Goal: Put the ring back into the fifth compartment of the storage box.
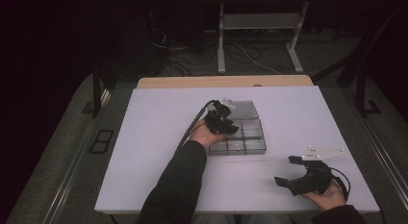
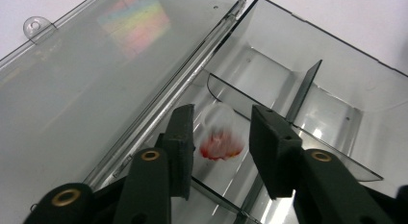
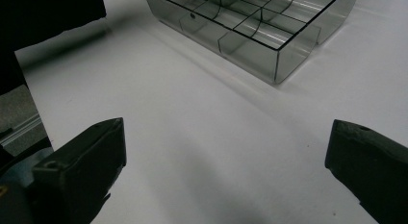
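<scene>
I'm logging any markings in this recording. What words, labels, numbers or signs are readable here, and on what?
None can be read.
Clear compartment box: no label or print on its walls or open lid; the lid carries only a rainbow sheen.
Red and white object between the left claw's jaws: blurred, no lettering discernible.
Right claw and white table: no markings visible.

The left arm (image 1: 180,178) in a dark sleeve reaches forward and up the table, hand (image 1: 206,134) wrapped around the left gripper (image 1: 230,119), which tips downward. Its jaws are parted, with a modest gap between the pads (image 2: 182,146). The right hand (image 1: 330,195) sits low near the table edge, holding the right gripper (image 1: 287,170) pointed leftward, jaws spread wide apart.
</scene>
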`<state>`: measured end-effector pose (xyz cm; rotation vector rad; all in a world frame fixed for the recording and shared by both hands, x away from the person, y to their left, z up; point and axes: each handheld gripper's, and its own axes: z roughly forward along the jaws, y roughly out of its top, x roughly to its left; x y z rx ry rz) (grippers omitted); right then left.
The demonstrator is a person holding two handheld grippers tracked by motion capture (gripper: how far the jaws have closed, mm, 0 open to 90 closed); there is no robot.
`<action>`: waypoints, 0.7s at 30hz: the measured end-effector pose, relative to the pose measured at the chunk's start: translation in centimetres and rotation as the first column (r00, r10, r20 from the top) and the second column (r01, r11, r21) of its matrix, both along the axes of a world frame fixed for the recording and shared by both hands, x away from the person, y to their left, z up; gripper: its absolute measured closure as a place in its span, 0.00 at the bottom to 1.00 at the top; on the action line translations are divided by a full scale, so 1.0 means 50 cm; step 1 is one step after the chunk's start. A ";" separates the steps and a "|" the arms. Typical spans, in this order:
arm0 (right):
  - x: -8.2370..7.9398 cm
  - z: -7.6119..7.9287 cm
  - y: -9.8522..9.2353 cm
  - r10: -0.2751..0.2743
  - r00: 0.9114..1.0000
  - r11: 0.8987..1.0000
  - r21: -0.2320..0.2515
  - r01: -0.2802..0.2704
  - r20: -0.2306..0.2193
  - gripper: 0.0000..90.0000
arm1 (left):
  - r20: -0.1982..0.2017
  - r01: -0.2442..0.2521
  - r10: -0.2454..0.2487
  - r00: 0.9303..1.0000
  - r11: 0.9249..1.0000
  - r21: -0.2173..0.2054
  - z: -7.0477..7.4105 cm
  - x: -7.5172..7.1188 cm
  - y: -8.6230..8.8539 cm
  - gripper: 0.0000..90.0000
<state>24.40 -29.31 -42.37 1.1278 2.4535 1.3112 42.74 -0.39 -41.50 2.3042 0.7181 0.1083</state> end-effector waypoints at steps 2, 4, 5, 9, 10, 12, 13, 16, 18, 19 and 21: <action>0.000 0.000 0.000 0.000 1.000 1.000 0.000 0.000 0.002 0.00 | -0.015 -0.013 0.013 1.000 1.000 -0.015 0.004 -0.006 0.000 0.63; 0.000 0.000 0.000 0.000 1.000 1.000 0.000 0.000 0.003 0.00 | -0.014 0.007 -0.008 1.000 1.000 -0.015 0.010 -0.008 0.003 0.59; 0.000 0.000 0.000 0.000 1.000 1.000 0.000 0.000 0.003 0.00 | -0.012 0.020 -0.020 1.000 1.000 -0.009 0.013 -0.008 0.004 0.57; 0.000 0.001 -0.001 -0.003 1.000 1.000 0.001 0.003 0.003 0.00 | -0.035 0.025 -0.027 0.999 0.999 -0.039 0.027 -0.013 0.013 0.48; 0.000 0.001 -0.001 -0.002 1.000 1.000 0.001 0.002 0.004 0.00 | -0.032 0.035 -0.036 0.999 0.999 -0.039 0.031 -0.016 0.016 0.44; 0.000 0.001 -0.001 -0.002 1.000 1.000 0.001 0.002 0.005 0.00 | -0.012 0.047 -0.047 0.999 0.999 -0.021 0.039 -0.020 0.020 0.37; 0.000 0.001 -0.001 -0.002 1.000 1.000 0.001 0.002 0.004 0.00 | -0.005 0.045 -0.045 0.999 0.999 -0.026 0.043 -0.023 0.020 0.34; 0.000 0.001 0.000 -0.003 1.000 1.000 0.002 0.003 0.005 0.00 | -0.006 0.062 -0.062 0.998 0.997 -0.036 0.055 -0.030 0.027 0.24; -0.001 0.001 0.001 -0.003 1.000 1.000 0.002 0.003 0.005 0.00 | -0.006 0.061 -0.062 0.998 0.997 -0.048 0.062 -0.037 0.029 0.16; -0.001 0.000 0.001 -0.002 1.000 1.000 0.003 0.002 0.006 0.00 | 0.002 0.061 -0.061 0.998 0.997 -0.051 0.066 -0.040 0.030 0.14; -0.001 0.001 0.001 -0.002 1.000 1.000 0.003 0.002 0.005 0.00 | 0.007 0.052 -0.052 0.999 0.998 -0.046 0.073 -0.045 0.034 0.05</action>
